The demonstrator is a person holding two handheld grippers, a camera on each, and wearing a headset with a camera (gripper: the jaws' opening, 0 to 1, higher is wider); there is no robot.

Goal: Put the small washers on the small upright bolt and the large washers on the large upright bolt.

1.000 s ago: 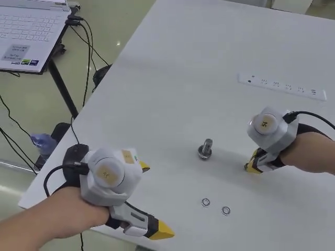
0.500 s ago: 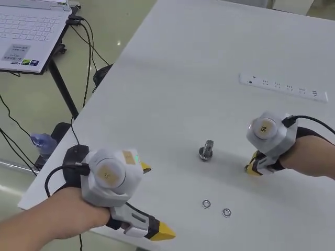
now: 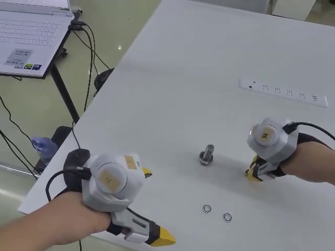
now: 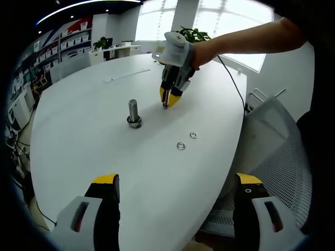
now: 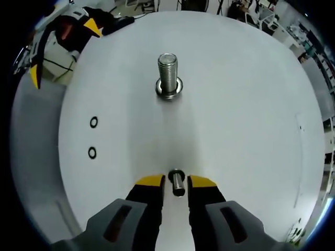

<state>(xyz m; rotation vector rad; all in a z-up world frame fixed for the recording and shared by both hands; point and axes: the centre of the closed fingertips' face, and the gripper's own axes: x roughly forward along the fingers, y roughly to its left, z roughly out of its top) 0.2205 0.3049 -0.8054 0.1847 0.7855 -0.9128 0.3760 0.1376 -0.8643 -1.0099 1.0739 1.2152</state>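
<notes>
Washers (image 3: 207, 209), two loose rings, lay flat and side by side on the table (image 3: 172, 78) at 6 o'clock of the large bolt in head view, on neither bolt yet. Far left, a laptop (image 3: 26, 31) sat off the table at 10 o'clock. Left gripper (image 3: 154, 204) was at 8 o'clock of the washers, jaws spread wide, nothing held. Large bolt (image 3: 207, 154) stood upright mid-table with a ring at its base, washer or head, couldn't tell. Right gripper (image 3: 255, 172) was at 3 o'clock of it, tips down at the table, with the small bolt (image 5: 177, 183) upright between the jaws. The jaws were close on both sides, but pinching or just flanking, couldn't tell. Power strip (image 3: 280, 89) lay at 1 o'clock, well clear. Step in hand looked like steadying the small bolt. Best way seemed to be keeping it plumb, lifting straight off so it wouldn't tip, then taking one washer by its rim with low tips, since thin rings likely slip.
</notes>
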